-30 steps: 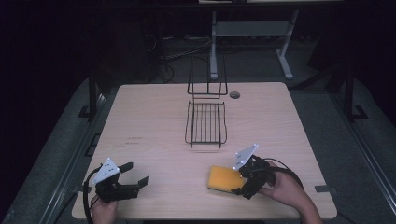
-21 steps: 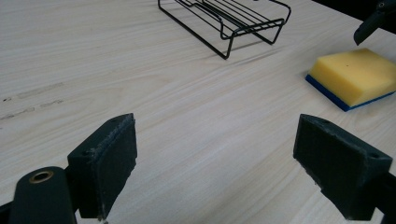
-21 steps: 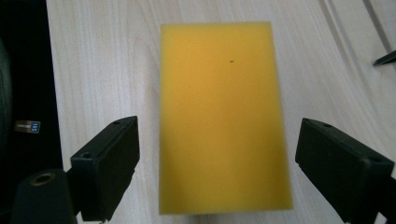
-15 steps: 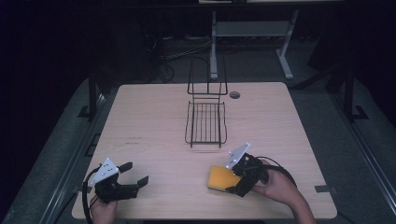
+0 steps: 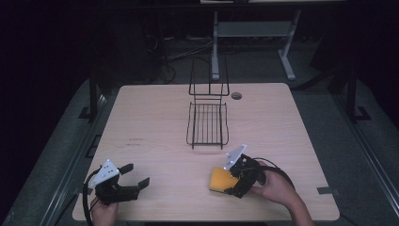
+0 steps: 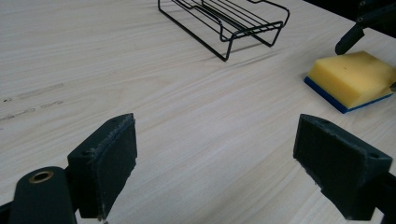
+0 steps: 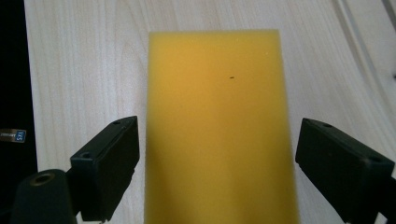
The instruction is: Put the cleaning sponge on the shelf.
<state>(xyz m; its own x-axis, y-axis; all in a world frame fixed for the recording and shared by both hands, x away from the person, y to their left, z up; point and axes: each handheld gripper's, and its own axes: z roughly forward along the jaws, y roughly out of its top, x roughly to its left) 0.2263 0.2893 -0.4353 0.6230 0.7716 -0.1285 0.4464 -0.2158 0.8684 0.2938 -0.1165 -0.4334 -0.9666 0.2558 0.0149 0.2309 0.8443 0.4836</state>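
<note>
Down at about five o'clock on the wooden table (image 5: 155, 117), the yellow sponge (image 5: 220, 180) with its blue scrub layer lies flat, and the right gripper (image 5: 230, 181) straddles it with jaws spread wide, a gap on each side. At seven o'clock the left gripper (image 5: 136, 178) hovers with jaws released, clasping nothing. Toward twelve o'clock from the sponge stands the black wire rack (image 5: 207, 123), well apart.

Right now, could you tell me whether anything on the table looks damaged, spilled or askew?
Nothing stands out. The sponge lies flat, with a tiny dark speck on top, between the open right gripper jaws. The rack stands upright.
</note>
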